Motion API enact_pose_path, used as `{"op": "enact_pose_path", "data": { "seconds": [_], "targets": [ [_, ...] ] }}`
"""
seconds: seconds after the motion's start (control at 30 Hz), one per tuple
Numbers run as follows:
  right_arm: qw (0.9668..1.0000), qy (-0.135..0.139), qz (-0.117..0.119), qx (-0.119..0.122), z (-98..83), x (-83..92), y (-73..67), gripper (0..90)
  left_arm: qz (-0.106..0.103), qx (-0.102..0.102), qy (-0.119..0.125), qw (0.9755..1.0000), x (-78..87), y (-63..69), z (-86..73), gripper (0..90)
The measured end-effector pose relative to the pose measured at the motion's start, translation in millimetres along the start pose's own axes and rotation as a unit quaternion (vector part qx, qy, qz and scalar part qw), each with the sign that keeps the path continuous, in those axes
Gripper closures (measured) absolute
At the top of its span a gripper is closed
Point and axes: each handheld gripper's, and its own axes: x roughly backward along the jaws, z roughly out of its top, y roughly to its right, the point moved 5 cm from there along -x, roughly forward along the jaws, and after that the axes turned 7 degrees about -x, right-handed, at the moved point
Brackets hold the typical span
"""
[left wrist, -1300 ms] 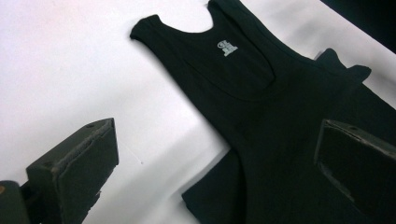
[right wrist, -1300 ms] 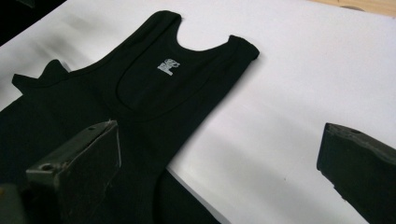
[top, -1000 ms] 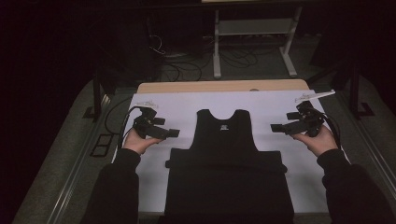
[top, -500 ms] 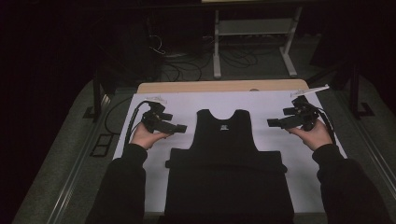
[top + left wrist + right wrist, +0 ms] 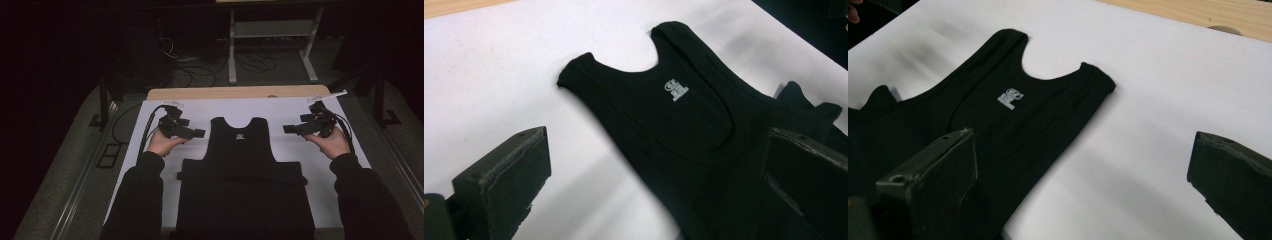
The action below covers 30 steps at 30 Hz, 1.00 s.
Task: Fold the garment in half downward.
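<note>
The room around you is dark, with cables on the floor and a light metal stand (image 5: 272,37) behind the table. The table (image 5: 240,93) itself is wooden at the far edge and covered with a white sheet (image 5: 280,112), and this sheet is the bright working surface.

On the sheet lies a black tank top (image 5: 242,165), flat, in the middle between your two hands, with the neck opening toward the far edge and the hem toward you. The lower part looks already folded: a wider band of cloth crosses under the chest and sticks out a little at both sides. The upper part with the two shoulder straps is not yet folded, so I judge the work is only started and most folds are left. A small pale label (image 5: 675,90) shows inside the neck.

Your left gripper (image 5: 192,133) hovers just beside the left strap, and your right gripper (image 5: 292,129) is near the right strap, a little more apart. Both point inward to the garment. In both gripper views the jaws stand wide apart with nothing between them, so both are released and touch no cloth.
</note>
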Motion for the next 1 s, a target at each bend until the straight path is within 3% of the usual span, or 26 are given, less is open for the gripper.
{"op": "enact_pose_path", "data": {
  "seconds": [0.7, 1.0],
  "targets": [
    [0.9993, -0.006, -0.008, -0.036, -0.4, -34.5, 18.1, 0.0, 0.0, 0.015, 0.0, 0.9999, -27.6, -15.1, -4.3, 0.0],
    [0.9993, -0.018, -0.01, -0.032, -4.1, -47.7, 19.1, 0.0, -0.005, 0.02, -0.012, 0.9997, -46.0, -17.3, -11.1, 0.0]
  ]
}}
